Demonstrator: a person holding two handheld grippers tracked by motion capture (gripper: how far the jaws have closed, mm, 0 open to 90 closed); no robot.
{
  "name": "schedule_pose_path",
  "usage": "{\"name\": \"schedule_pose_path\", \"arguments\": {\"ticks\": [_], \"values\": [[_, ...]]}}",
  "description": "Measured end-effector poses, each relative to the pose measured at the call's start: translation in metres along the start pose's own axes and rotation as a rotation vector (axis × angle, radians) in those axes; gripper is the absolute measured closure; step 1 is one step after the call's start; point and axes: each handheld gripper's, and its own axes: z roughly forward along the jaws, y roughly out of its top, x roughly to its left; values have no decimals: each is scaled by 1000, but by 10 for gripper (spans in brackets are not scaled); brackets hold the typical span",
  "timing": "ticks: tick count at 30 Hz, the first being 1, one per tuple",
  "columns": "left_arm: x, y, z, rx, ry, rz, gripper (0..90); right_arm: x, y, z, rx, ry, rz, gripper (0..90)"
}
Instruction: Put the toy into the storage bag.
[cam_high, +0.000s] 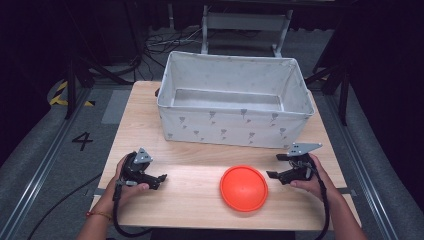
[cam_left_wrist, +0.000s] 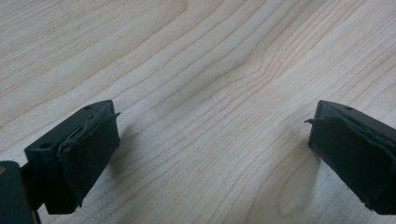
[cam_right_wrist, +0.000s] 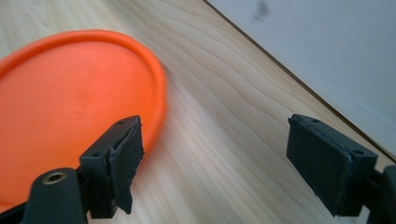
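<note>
Orange disc (cam_high: 244, 187) flat near table's (cam_high: 190, 200) front edge, right tool (cam_high: 275, 165) beside rim; both tools agape, empty.

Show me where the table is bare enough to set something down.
Bare wood lies between the left gripper and the orange disc, and along the strip between the disc and the fabric bin. The table's far left edge beside the bin is also free. It is crowded at the right, where the right gripper sits close beside the disc.
</note>
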Motion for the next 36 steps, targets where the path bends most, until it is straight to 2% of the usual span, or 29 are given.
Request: {"name": "schedule_pose_path", "arguments": {"ticks": [2,5,9,11,19,24,30,32,34,36], "values": [[0,0,0,0,0,0,23,9,5,4,-6,37,-18,194],[0,0,0,0,0,0,23,22,11,11,-1,52,-44,194],[0,0,0,0,0,-2,23,31,13,22,19,66,-61,189],[0,0,0,0,0,0,23,33,12,27,40,62,-77,189],[0,0,0,0,0,0,23,36,7,44,105,83,-60,149],[0,0,0,0,0,0,23,41,6,48,108,66,-95,143],[0,0,0,0,2,-3,23,55,7,53,91,97,-136,127],[0,0,0,0,2,-3,22,56,8,55,86,98,-133,145],[0,0,0,1,2,-3,21,58,10,57,60,97,-114,213],[0,0,0,1,7,0,17,59,12,58,56,90,-103,265]]}}
